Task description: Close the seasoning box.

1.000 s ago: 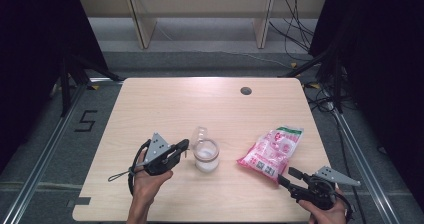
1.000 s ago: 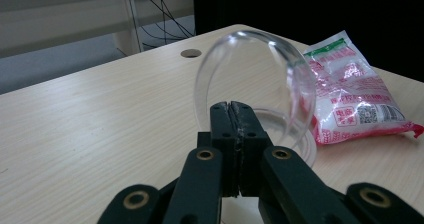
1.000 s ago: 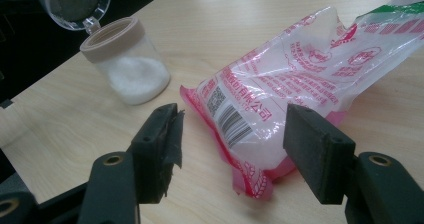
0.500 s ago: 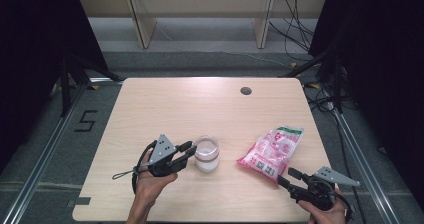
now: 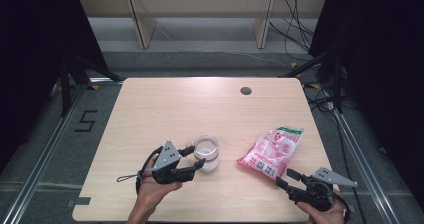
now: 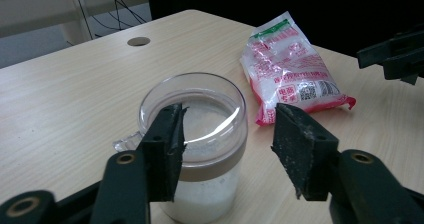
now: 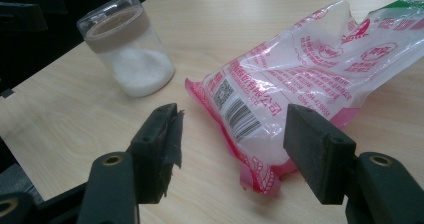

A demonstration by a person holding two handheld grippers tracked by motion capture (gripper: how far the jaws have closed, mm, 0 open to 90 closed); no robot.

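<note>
Left claw (image 6: 227, 149), jaws spread, straddles the jar (image 6: 197, 144) near the bench (image 5: 165, 109) front edge; a skewed squeeze may tip it, spilling the white powder. Right claw (image 7: 232, 149), also spread, faces the bag (image 7: 300, 79) beyond; slippery film may escape.

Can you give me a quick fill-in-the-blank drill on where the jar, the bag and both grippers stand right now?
1. The left gripper has its jaws ____ on either side of the clear jar.
2. The jar holds a ____ powder at its bottom.
3. The pink and white bag lies on the table just ahead of the ____ gripper.
4. The jar stands ____ on the table.

Missing words: open; white; right; upright
</note>
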